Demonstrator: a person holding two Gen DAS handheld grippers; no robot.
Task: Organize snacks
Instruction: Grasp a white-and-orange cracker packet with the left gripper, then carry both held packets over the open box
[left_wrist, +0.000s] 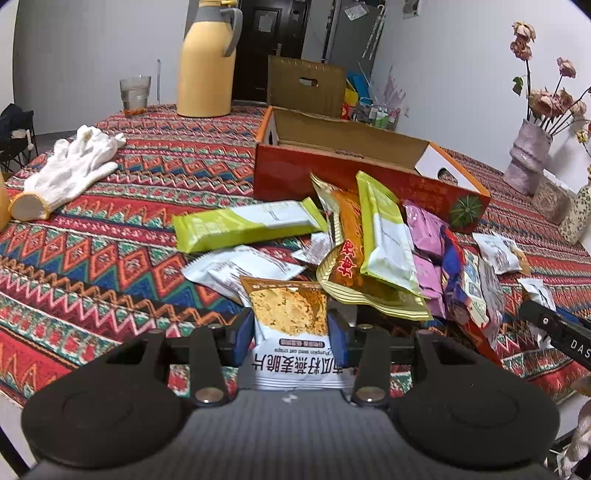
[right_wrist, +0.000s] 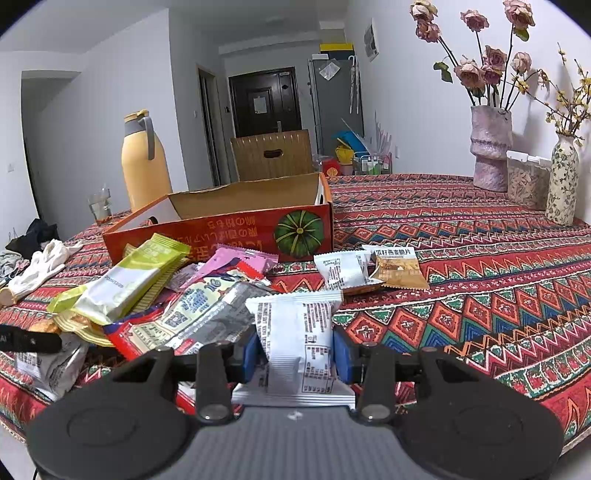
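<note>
My left gripper (left_wrist: 291, 334) is shut on a white and brown oat crisp packet (left_wrist: 290, 314), held just above the patterned tablecloth. My right gripper (right_wrist: 297, 354) is shut on a white snack packet (right_wrist: 295, 332) with its printed back facing the camera. A pile of snacks lies in front: green bars (left_wrist: 243, 223), an orange and gold bag (left_wrist: 347, 258), pink packets (left_wrist: 424, 229). Behind it stands an open red cardboard box (left_wrist: 295, 173), its inside empty as far as I see; it also shows in the right wrist view (right_wrist: 229, 229).
White gloves (left_wrist: 74, 166) lie at the left. A yellow thermos (left_wrist: 207, 66) and a glass (left_wrist: 135, 90) stand at the far edge. Vases with flowers (right_wrist: 491, 147) and a jar (right_wrist: 524, 181) stand at the right. Two more small packets (right_wrist: 369, 269) lie right of the pile.
</note>
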